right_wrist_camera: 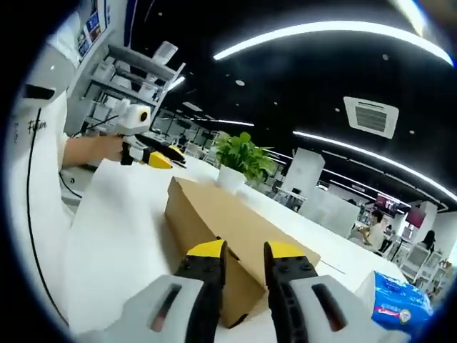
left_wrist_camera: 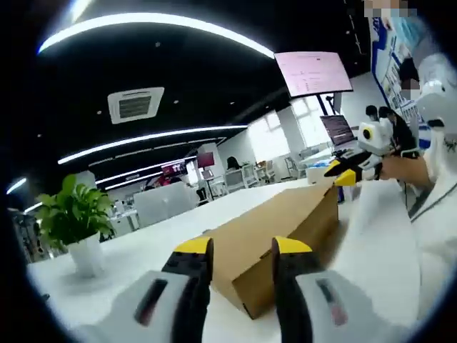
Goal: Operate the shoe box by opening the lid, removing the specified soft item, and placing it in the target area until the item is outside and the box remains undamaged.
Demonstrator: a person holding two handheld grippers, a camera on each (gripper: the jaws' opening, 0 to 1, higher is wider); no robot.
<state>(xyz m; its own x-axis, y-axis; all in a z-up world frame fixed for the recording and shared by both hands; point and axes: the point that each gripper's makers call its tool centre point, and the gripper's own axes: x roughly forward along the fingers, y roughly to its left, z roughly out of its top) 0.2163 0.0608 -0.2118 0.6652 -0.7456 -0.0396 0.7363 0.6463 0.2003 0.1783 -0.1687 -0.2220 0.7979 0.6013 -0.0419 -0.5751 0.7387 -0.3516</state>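
Note:
A closed brown cardboard shoe box [left_wrist_camera: 275,225] lies lengthwise on the white table [left_wrist_camera: 143,250]. My left gripper [left_wrist_camera: 243,250] hovers open just short of the box's near corner, nothing between its yellow-tipped fingers. The right gripper [left_wrist_camera: 344,174] shows at the box's far end, held by a person's hand. In the right gripper view the same box [right_wrist_camera: 214,214] runs away from my right gripper [right_wrist_camera: 245,251], whose jaws stand a little apart over the near end, holding nothing. The left gripper [right_wrist_camera: 158,158] shows beyond the far end. The box's contents are hidden.
A green plant in a white pot [left_wrist_camera: 75,218] stands on the table beside the box, also seen as the plant [right_wrist_camera: 241,157] behind it. A blue soft package [right_wrist_camera: 396,300] lies at the table's right side. A person in white [left_wrist_camera: 435,186] stands close to the table edge.

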